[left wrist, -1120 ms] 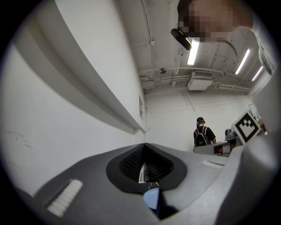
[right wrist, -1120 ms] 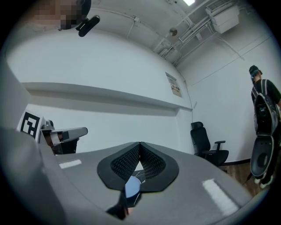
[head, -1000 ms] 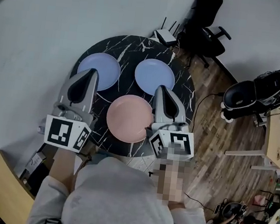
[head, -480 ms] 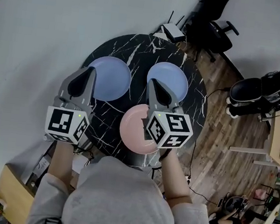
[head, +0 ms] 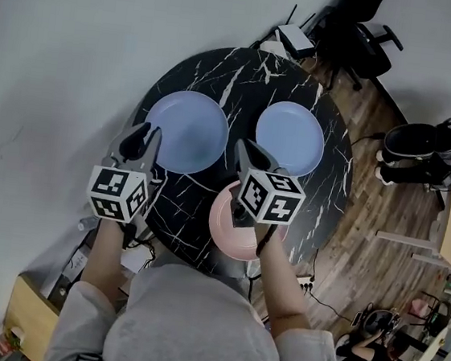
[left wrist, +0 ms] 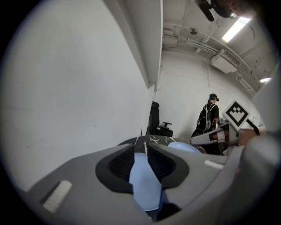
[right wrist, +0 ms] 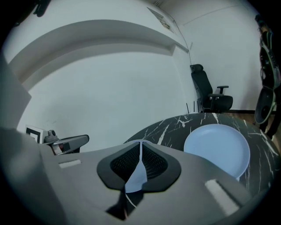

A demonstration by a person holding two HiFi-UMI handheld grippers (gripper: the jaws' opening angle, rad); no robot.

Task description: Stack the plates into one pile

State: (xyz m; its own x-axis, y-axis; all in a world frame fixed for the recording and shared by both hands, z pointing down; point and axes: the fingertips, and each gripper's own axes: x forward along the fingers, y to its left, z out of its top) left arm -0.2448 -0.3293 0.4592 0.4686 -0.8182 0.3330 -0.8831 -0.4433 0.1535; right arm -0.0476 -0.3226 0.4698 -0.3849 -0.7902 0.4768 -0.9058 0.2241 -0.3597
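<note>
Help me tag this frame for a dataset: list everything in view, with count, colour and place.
table: one, black marble, round, centre.
blue plates: two, pale blue, far half of the table; left blue plate, right blue plate, apart.
pink plate: one, pink, table's near edge, partly hidden.
router: one, white, beyond the table's far edge.
office chair: one, black, beyond the router.
floor: wood, right of the table.
left gripper: one, grey, at the left blue plate's near rim; jaws have just been opening, nothing between them.
right gripper: one, grey, over the table between the plates; jaws together, empty.
</note>
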